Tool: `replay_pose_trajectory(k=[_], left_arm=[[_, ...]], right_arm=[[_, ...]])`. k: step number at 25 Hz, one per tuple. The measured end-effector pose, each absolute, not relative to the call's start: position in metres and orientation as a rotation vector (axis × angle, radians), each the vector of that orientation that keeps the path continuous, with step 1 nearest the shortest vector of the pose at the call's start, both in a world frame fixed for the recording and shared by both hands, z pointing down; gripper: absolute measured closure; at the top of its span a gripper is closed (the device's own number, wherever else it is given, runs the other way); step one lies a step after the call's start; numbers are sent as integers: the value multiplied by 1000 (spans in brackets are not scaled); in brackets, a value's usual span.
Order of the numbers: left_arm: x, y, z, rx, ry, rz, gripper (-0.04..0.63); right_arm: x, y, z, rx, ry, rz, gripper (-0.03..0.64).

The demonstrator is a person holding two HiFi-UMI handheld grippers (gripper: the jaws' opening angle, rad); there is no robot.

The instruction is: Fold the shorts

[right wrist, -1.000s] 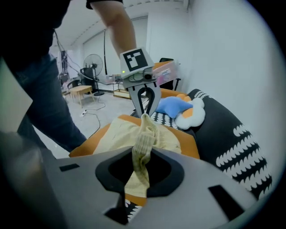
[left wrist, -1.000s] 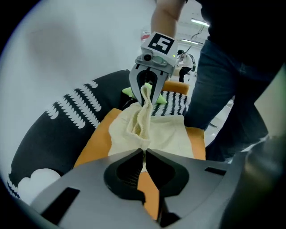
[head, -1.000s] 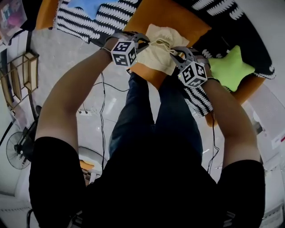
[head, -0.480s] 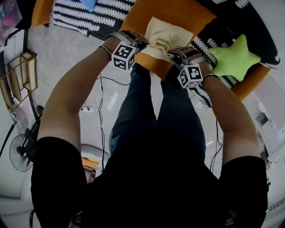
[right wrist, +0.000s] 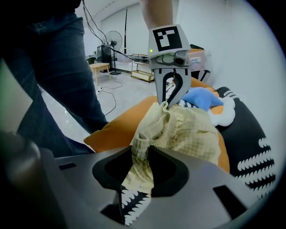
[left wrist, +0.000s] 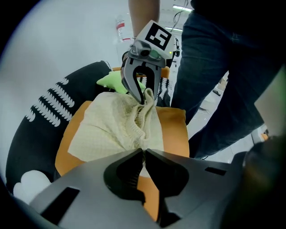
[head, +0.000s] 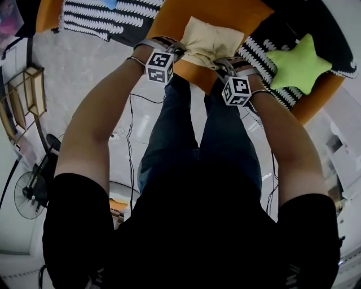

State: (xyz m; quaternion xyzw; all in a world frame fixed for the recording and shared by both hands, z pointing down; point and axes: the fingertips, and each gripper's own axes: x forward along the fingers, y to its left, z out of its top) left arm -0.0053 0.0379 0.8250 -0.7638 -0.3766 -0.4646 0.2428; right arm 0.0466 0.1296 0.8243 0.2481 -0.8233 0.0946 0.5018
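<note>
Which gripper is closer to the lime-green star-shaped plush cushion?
Right. The right gripper, jaws just opening with the cream fabric shorts between them, is at their edge nearest the green star cushion; the left gripper grips the opposite edge.

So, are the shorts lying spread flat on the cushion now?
No, bunched. The shorts lie on the orange cushion, but their ribbed waistband is gathered up into a ridge, not flat.

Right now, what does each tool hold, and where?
The left tool and right tool each pinch the cream shorts by the ribbed waistband; the right jaws have just been opening with cloth between them.
</note>
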Motion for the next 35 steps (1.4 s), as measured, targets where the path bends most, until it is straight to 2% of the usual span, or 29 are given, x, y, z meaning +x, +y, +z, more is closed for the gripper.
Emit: replay_pose_trajectory(k=[5,8,13,21,26,35], left_arm=[[-11,40,831,-2136,-1000,-1396,538],[-17,45,830,-2153,-996,-1468,431],[-28,47,816,-2146,-974,-1562,353],[-57,28,761,-2273,-826,-1702,334],[-60,15,714,-2332,-745,-1680,331],[-40,0,617,-2641,-462,-1611,330]], right_arm=[[40,148,835,541,-1952,347,403],[38,156,834,537,-1938,438,368],[53,164,817,588,-1924,604,350],[92,168,754,709,-1893,697,375],[126,145,704,859,-1866,734,385],[142,112,598,1161,-1875,902,394]])
